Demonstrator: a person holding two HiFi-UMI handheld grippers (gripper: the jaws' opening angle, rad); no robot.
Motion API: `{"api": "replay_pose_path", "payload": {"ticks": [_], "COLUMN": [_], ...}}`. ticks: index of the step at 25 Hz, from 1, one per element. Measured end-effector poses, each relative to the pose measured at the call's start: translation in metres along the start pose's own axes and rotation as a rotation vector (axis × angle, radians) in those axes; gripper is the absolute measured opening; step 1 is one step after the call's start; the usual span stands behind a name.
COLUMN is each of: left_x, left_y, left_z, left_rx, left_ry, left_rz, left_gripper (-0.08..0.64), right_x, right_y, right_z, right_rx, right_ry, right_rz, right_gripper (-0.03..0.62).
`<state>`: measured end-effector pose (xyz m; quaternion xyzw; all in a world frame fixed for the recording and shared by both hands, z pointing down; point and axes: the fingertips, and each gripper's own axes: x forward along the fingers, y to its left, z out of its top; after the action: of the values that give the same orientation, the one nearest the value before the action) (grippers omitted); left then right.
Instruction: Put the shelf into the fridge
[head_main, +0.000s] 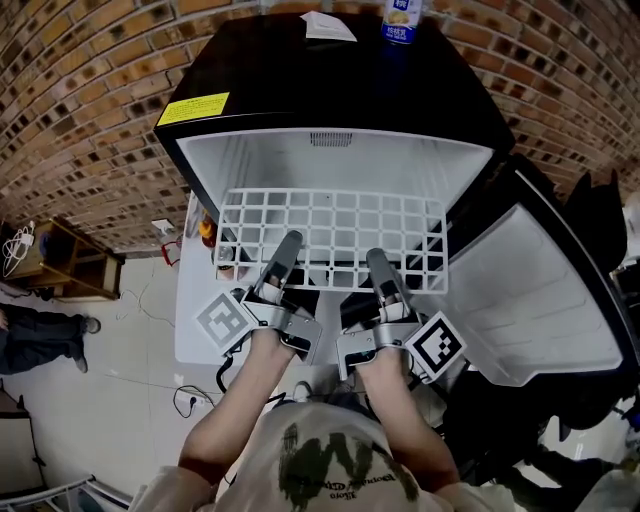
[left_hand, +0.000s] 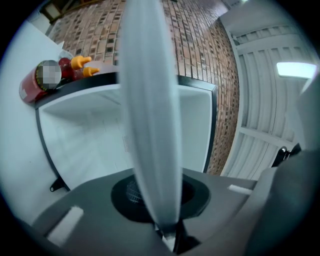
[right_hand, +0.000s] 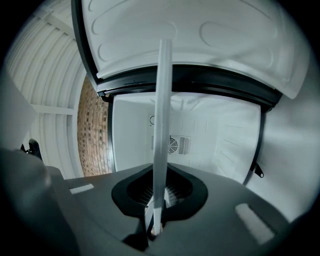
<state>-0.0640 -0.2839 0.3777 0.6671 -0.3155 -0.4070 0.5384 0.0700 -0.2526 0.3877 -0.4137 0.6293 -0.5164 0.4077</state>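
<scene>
Shelf (head_main: 333, 235) is lying flat just ahead of both tongs, its long axis running across the open fridge (head_main: 330, 80) mouth, while you are holding its near edge with the left tongs (head_main: 288, 245) and right tongs (head_main: 378, 262) clamped on it side by side.

The shelf (head_main: 333, 238) is a white grid of square cells. The fridge (head_main: 300, 70) is black outside and white inside, with a yellow label (head_main: 192, 109). The wall (head_main: 80, 80) is red-brown brick. My left gripper (head_main: 290, 240) and right gripper (head_main: 377, 258) are grey, each with black-and-white square markers. My shirt (head_main: 320, 460) is pale with a dark print.
</scene>
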Motion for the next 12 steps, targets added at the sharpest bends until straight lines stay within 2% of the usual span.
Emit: {"api": "replay_pose_path", "payload": {"ticks": [12], "left_x": [-0.0072], "left_y": [0.0044], "left_z": [-0.0041], "left_rx": [-0.058], "left_ry": [-0.044], "left_rz": [-0.009], "left_gripper": [0.008], "right_x": [-0.0028], "right_y": [-0.0043], "right_z": [-0.0005], "right_rx": [0.017], "right_ry": [0.013], "right_rz": [-0.016], "right_gripper": [0.029]}}
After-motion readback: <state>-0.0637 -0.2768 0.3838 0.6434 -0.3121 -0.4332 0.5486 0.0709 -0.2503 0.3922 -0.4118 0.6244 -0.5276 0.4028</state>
